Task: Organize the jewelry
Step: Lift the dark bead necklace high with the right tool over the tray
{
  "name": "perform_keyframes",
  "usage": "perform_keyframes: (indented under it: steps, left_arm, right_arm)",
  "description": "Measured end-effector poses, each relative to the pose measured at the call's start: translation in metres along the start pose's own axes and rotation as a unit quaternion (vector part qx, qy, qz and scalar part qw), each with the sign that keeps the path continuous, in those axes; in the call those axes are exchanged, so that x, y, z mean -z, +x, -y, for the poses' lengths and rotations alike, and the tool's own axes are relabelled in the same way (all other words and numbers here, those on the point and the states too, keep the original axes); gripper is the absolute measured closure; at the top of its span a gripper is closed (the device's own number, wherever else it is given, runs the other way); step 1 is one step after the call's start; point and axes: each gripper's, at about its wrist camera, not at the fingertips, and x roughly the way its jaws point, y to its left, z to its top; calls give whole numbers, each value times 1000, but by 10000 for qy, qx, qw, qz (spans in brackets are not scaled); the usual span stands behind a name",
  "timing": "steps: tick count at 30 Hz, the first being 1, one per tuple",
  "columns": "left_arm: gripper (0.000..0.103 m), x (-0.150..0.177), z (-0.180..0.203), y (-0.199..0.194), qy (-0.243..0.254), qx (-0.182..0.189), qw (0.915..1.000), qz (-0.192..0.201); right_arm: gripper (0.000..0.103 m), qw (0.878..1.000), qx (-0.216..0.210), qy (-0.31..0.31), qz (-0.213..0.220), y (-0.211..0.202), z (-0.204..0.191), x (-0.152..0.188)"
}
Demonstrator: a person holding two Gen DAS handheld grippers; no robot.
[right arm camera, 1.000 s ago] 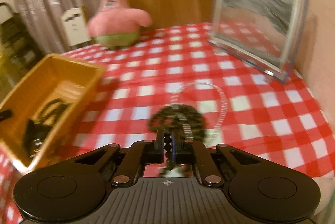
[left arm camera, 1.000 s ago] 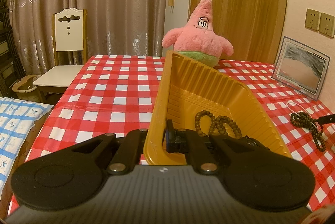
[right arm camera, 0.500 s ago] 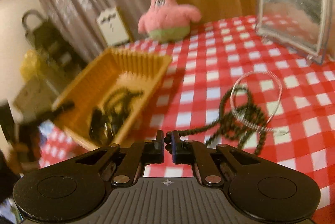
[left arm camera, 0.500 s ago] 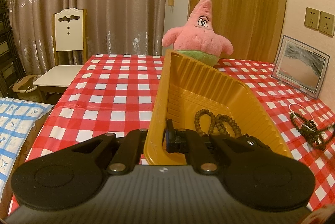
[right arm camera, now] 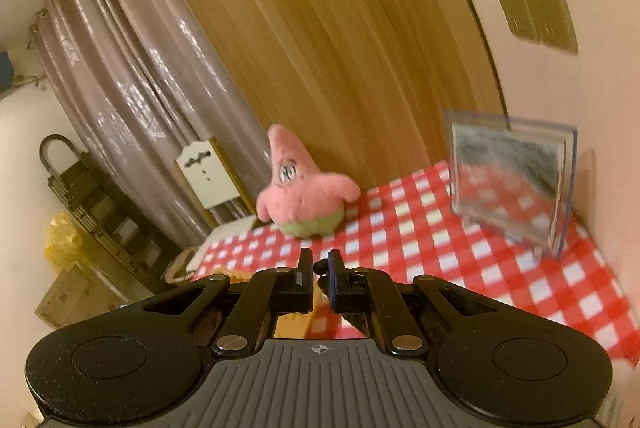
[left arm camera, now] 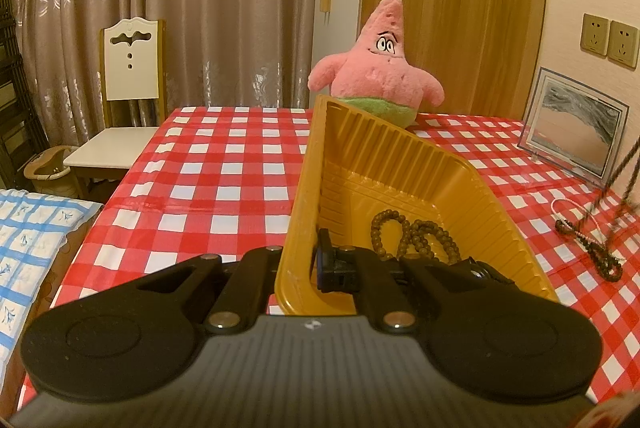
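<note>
1. Seen only from the left wrist: left gripper [left arm camera: 316, 268] fingers clamped on the near wall of a ribbed yellow plastic tray [left arm camera: 400, 164], tilted, round brown beads [left arm camera: 416, 236] inside.
2. Far right there, a dark bead strand [left arm camera: 600, 252] hanging down to the checked worktop [left arm camera: 224, 188].
3. Seen only from the right wrist: right gripper [right arm camera: 319, 278] fingers nearly closed, pinching dark beads [right arm camera: 320, 268].

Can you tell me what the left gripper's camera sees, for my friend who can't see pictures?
The left gripper pinches the near wall of a yellow tray holding a brown bead string, on a red-checked table. A pink star plush sits behind; at right, a dark bead strand is partly lifted off the table.
</note>
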Motion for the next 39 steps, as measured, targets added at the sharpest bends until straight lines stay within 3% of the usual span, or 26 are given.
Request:
perform_keyframes:
  steps: [19, 33, 39]
  left_arm:
    - [98, -5, 5, 0, 9, -15, 10000, 55]
    - [98, -5, 5, 0, 8, -25, 10000, 62]
    - [98, -5, 5, 0, 11, -24, 10000, 64]
  right_arm:
    - [96, 9930, -675, -773, 583, -54, -66, -94]
    - [96, 9873, -1067, -1085, 461, -43, -102, -109]
    - [96, 9813, -1424, -1243, 377, -31, -124, -119]
